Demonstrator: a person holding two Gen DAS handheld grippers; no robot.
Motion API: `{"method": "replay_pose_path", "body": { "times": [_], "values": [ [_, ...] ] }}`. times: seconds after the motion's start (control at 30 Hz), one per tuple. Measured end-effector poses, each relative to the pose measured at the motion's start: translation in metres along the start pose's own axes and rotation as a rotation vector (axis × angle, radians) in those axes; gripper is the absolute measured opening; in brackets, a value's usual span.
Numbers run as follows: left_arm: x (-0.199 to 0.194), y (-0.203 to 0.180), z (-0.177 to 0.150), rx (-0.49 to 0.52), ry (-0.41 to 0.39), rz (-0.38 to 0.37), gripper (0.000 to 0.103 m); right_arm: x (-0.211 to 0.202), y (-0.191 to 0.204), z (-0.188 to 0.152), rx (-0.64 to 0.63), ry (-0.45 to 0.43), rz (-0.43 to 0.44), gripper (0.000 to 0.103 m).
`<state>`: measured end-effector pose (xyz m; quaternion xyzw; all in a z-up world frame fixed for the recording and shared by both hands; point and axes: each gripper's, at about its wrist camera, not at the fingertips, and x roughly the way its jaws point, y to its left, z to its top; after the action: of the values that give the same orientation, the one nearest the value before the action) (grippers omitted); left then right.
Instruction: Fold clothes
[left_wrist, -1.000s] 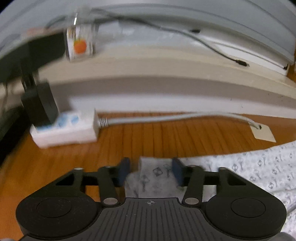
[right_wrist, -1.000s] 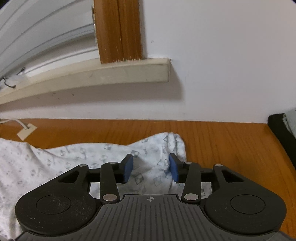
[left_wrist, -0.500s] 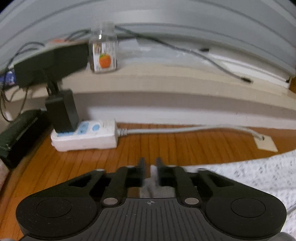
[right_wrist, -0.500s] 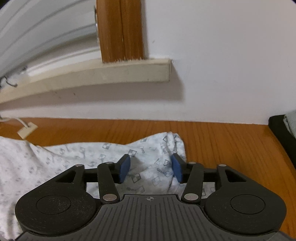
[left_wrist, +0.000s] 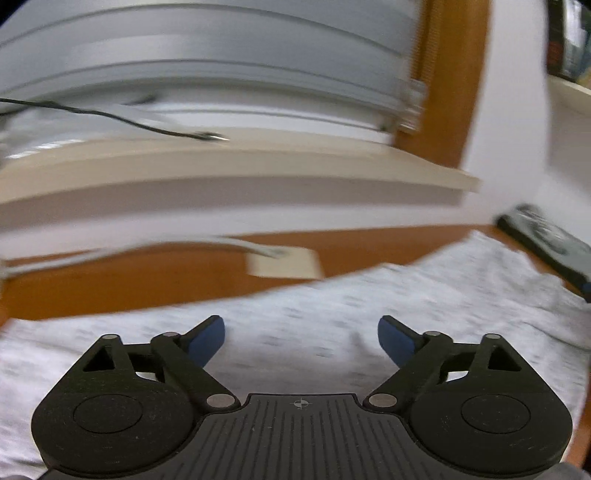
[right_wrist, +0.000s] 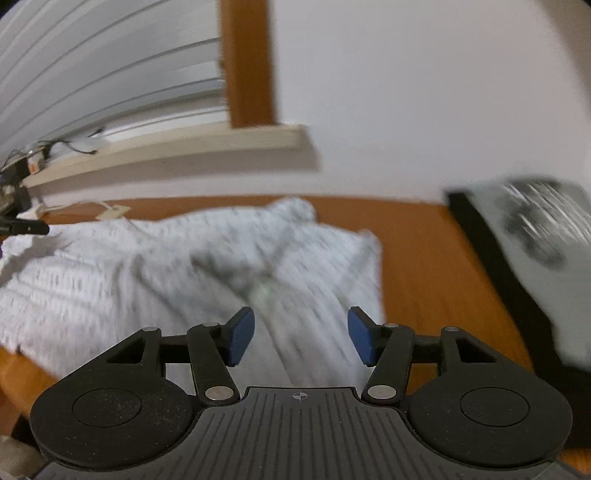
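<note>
A white garment with a small grey print lies spread on the orange wooden table. My left gripper hovers over it with its jaws opening wide; the blue pads stand far apart and pinch nothing. In the right wrist view the same garment lies rumpled, with one end folded towards the wall. My right gripper is above its near right part, jaws opening. Cloth shows below the gap, and the pads do not press on it. Both views are blurred by motion.
A white cable ends at a small plate on the table behind the garment. A pale window ledge with a thin black wire runs along the back wall. A black item with grey cloth lies at the table's right end.
My left gripper was shut on a garment corner half a second ago; it has let go, opened wide and swung right. My right gripper has drawn back, and its jaws stand a little wider.
</note>
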<state>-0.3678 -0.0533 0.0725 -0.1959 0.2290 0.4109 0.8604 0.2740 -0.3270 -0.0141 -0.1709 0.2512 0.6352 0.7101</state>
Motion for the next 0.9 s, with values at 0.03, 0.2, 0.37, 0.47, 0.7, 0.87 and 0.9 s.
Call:
{"method": "replay_pose_path", "body": {
  "times": [0.03, 0.2, 0.37, 0.47, 0.7, 0.87, 0.9],
  "values": [
    [0.004, -0.008, -0.003, 0.012, 0.009, -0.015, 0.095, -0.011, -0.004, -0.010, 0.019, 0.002, -0.011, 0.056],
    [0.016, -0.030, -0.014, 0.050, 0.032, -0.047, 0.097, -0.039, -0.009, -0.048, 0.058, 0.030, 0.001, 0.057],
    [0.010, -0.031, -0.019, 0.052, 0.031, -0.058, 0.100, -0.046, -0.001, -0.065, 0.040, 0.070, 0.043, 0.056],
    [0.015, -0.026, -0.018, 0.019, 0.050, -0.069, 0.101, -0.050, 0.001, -0.071, 0.019, 0.070, 0.043, 0.037],
    [0.017, -0.028, -0.017, 0.027, 0.064, -0.066, 0.101, -0.063, 0.006, -0.048, -0.050, 0.031, 0.018, 0.010],
    [0.019, -0.027, -0.017, 0.022, 0.068, -0.072, 0.102, -0.083, 0.017, 0.008, -0.135, -0.083, -0.028, 0.009],
    [0.019, -0.027, -0.017, 0.022, 0.068, -0.074, 0.102, -0.085, 0.022, 0.024, -0.164, -0.112, -0.030, 0.009]
  ]
}}
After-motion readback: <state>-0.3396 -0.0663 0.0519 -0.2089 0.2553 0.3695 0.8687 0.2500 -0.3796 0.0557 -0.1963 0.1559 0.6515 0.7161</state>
